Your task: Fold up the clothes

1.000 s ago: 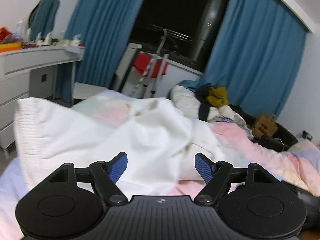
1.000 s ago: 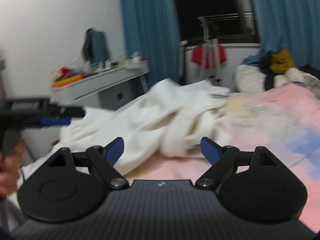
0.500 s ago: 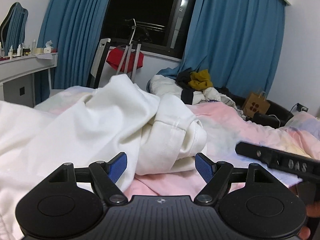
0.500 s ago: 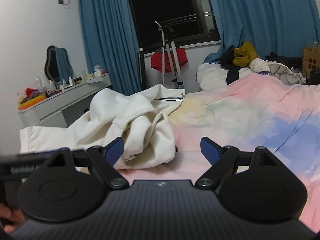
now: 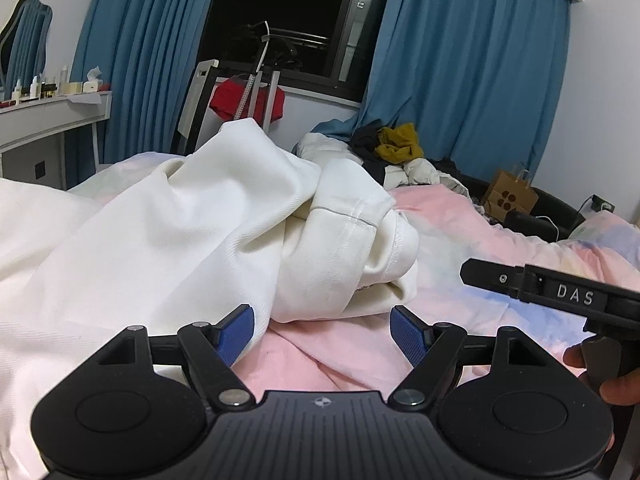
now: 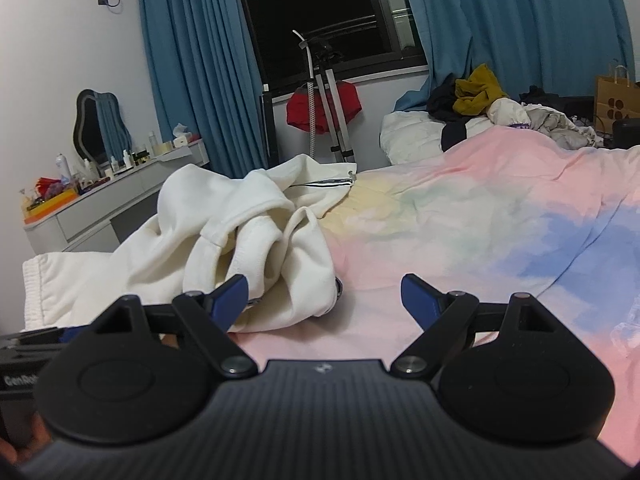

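Left wrist view: left gripper [image 5: 322,330], black w/ blue pads, jaws spread wide, nothing between them. It sits low over the pastel pink/blue/yellow bedsheet [image 5: 460,248]. The crumpled white cotton garment [image 5: 192,240] lies heaped on the sheet just ahead & to the left; its folded hem w/ stitched seam bulges toward centre, and cloth runs right up beside the left blue pad [image 5: 236,330]. On the right edge, the other black tool, marked "DAS", pokes in from the side, a hand [image 5: 612,384] on its grip.

Right wrist view: right gripper [image 6: 322,300] also spread wide, empty, above pink sheet. Garment is ahead-left, bunched, its ribbed cuff/waistband at far left; the left pad overlaps the cloth in view, contact can't tell. Bkgd: blue curtains [image 6: 192,60], dark window [image 6: 320,16], white dresser [image 6: 112,204], clothes pile [image 6: 476,92] at far end of bed.
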A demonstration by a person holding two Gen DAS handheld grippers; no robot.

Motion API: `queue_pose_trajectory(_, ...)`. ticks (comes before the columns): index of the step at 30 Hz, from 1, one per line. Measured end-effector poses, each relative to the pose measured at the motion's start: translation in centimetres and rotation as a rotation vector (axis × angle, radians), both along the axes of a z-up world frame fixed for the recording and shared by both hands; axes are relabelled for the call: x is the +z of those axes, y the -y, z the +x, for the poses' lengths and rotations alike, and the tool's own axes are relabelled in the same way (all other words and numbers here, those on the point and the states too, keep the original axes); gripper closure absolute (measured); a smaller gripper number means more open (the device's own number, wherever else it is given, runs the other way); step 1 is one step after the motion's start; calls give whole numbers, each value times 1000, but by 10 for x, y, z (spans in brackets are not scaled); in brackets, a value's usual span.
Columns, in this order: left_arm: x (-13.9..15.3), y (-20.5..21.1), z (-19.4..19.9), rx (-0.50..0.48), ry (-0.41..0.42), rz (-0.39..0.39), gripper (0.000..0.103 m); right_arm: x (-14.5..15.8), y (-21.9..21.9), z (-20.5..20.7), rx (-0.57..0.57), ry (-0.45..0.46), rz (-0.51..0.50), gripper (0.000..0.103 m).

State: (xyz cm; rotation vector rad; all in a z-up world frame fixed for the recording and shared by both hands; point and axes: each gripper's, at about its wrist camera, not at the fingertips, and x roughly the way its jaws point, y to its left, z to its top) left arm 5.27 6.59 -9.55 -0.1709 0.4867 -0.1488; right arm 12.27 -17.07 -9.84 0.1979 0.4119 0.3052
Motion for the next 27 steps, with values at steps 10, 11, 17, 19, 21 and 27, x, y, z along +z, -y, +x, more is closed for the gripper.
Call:
queue_pose_trajectory(10,7,-22,-1,73,22,-59,26,-17,11,28,18,-174,213,18)
queue_pose_trajectory(11,6,-24,3,83,19,-57,26,-19,8,36,24,-180,231,18)
queue_pose_trajectory(17,-10,-43,21,137,6,-74,26,-29,-14,80,57,-222,326,18)
queue_pose_trajectory(19,-17,-49,25,156,-6,-88,26,-35,-28,96,54,-242,290,16)
queue_pose_trajectory(21,-23,-56,30,176,-23,-104,26,-41,-41,113,47,-261,247,15)
queue_pose_trajectory(27,-30,-70,32,200,-43,-145,26,-44,-52,148,-11,-326,96,71)
